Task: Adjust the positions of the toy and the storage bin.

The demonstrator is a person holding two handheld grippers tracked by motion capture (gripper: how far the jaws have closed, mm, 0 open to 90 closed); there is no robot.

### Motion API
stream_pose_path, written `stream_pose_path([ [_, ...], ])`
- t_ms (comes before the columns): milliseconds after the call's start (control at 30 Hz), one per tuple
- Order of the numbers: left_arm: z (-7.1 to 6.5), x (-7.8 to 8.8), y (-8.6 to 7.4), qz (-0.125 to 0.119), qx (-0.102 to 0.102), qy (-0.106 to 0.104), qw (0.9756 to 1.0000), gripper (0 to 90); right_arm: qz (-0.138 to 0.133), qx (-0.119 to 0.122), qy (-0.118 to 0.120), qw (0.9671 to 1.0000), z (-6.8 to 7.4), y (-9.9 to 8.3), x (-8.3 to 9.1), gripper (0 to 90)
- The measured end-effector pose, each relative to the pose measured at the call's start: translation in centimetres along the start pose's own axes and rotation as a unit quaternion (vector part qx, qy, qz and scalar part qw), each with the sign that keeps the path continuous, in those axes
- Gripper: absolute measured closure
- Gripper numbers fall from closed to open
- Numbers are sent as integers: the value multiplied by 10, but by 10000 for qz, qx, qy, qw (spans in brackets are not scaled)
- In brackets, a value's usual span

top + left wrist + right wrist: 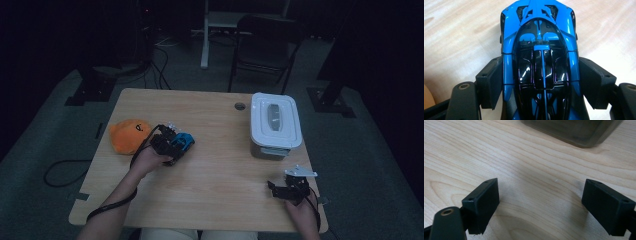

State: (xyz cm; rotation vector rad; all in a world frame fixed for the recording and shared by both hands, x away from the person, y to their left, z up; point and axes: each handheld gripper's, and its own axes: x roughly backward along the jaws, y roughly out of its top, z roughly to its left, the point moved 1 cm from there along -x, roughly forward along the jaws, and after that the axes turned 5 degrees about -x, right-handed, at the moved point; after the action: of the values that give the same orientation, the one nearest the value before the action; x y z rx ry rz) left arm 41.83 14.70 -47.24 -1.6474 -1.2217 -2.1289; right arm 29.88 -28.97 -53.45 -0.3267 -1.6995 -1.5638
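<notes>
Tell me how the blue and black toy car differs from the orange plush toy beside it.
The blue and black toy car is hard and glossy; the orange plush toy looks soft and matte. The car sits clamped between the left gripper and its black pads; the plush lies free on the wooden table. Both sit at the table's left side.

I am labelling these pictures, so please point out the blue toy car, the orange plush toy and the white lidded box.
blue toy car [541, 62]: left gripper view, on its glossy black canopy.
orange plush toy [129, 135]: high view, on its body's middle.
white lidded box [275, 120]: high view, on its lid.
</notes>
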Motion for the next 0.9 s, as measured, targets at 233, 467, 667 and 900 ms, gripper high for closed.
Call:
stream_pose_path([
  [233, -23, 18, -20, 78, -391, -79, 9992, 279, 2, -8, -5, 10000, 0, 0, 0, 139],
  [467, -43, 35, -44, 96, -748, -223, 9969, 279, 1, -16, -9, 10000, 0, 0, 0, 139],
  [667, -55, 44, -61, 85, -945, -393, 9947, 279, 2, -20, -15, 10000, 0, 0, 0, 139],
  [900, -63, 46, -79, 116, -1040, -524, 9931, 279, -1, -26, -23, 10000, 0, 0, 0, 139],
])
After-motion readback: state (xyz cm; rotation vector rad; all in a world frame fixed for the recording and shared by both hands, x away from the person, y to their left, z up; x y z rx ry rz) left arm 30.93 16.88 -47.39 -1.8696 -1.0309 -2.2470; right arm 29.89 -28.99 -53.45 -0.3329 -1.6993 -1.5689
